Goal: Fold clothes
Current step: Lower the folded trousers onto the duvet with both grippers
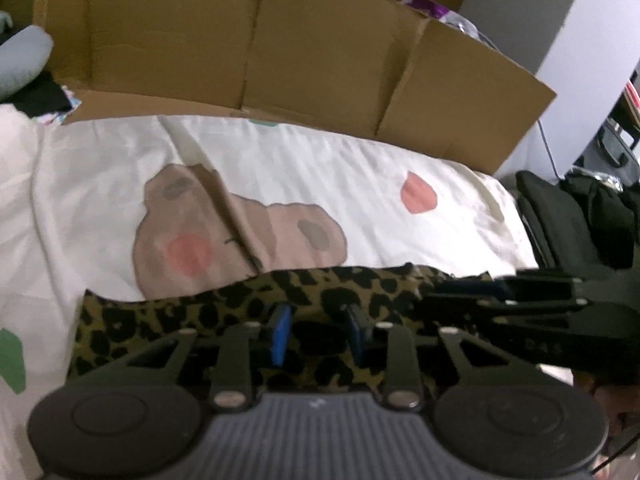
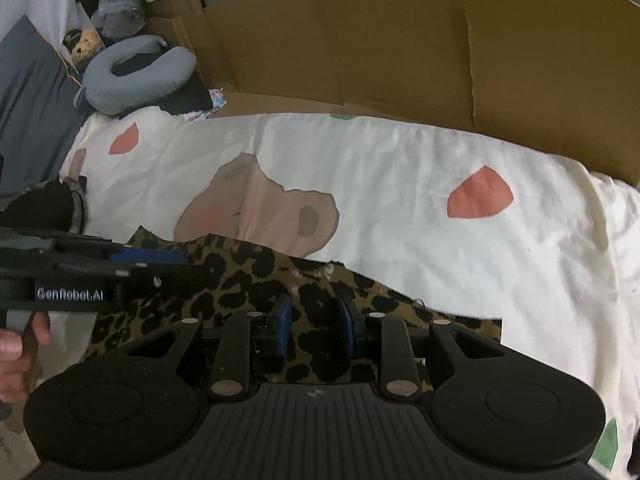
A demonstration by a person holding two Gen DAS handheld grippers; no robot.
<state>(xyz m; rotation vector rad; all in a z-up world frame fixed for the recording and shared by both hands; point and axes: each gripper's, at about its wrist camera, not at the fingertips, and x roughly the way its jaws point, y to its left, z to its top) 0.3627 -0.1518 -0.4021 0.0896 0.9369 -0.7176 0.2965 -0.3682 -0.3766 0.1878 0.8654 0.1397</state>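
the leopard-print cloth (image 2: 248,276) lies bunched at six o'clock on the white bedsheet (image 2: 400,184), below its printed brown animal face. the right gripper (image 2: 316,330) hangs over the cloth with its blue fingers (image 2: 282,332) spread apart, cloth showing in the gap; whether they touch it i cannot tell. the left gripper (image 1: 320,334) stands the same way, fingers parted over the cloth. a cardboard box (image 1: 280,52) stands at twelve o'clock, a grey neck pillow (image 2: 136,72) at ten.
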